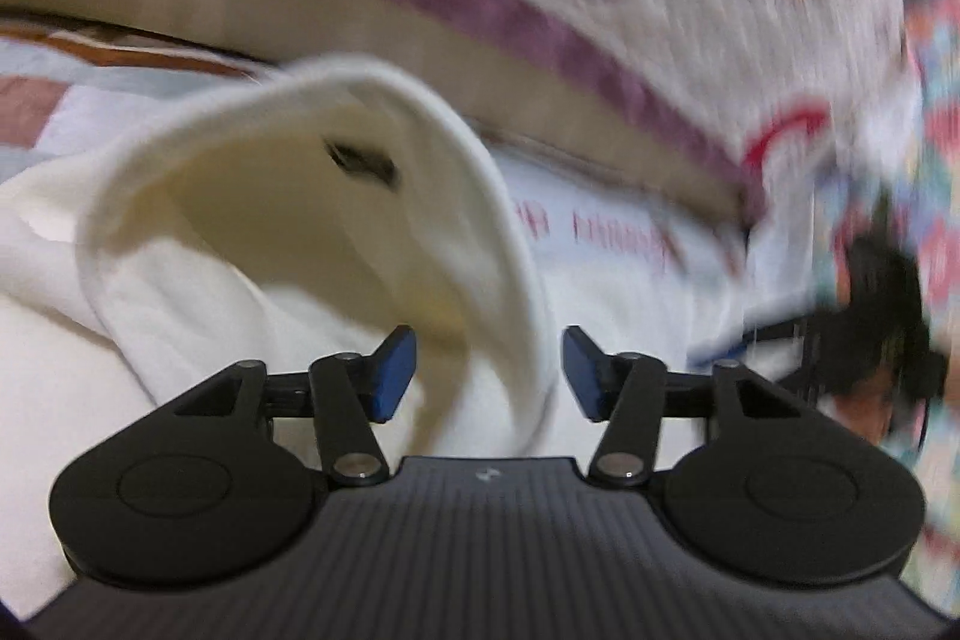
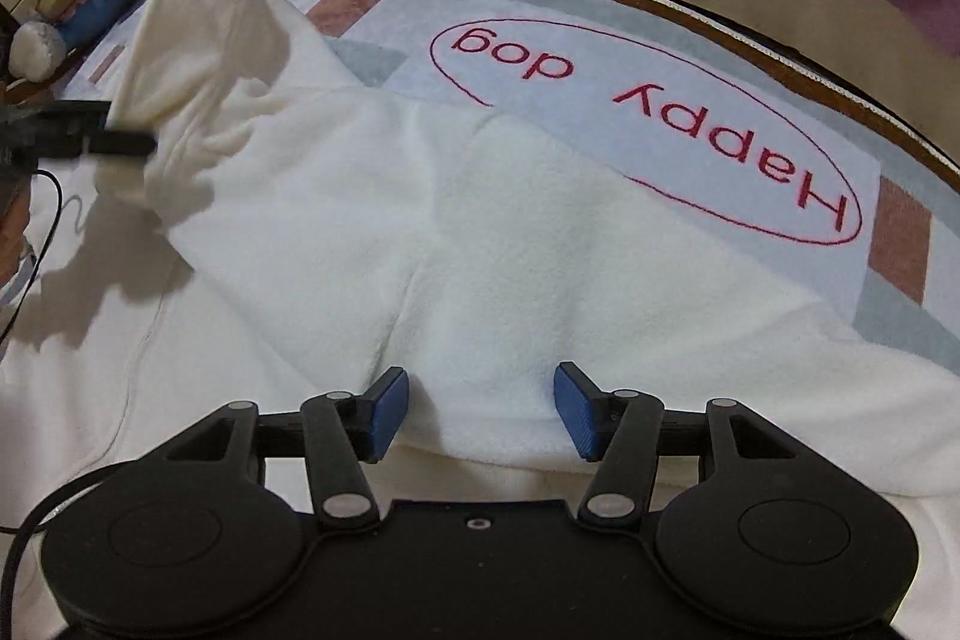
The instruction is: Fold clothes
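I've got both jaws spread, left hand-held gripper point(image 1: 489, 370) straddling the collar rim of the cream fleece top point(image 2: 480, 232) on the bed, right hand-held gripper point(image 2: 480, 415) empty over its middle (Happy dog mat point(image 2: 660, 112) at 1 o'clock), so I'd smooth before pinching.

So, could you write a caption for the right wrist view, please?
Open right gripper above a white fleece garment spread on a "Happy dog" mat.

We look forward along each gripper's fingers, angled down, close over the white fleece garment point(image 2: 480, 244); both views share it and the mat point(image 2: 660, 112) beyond.
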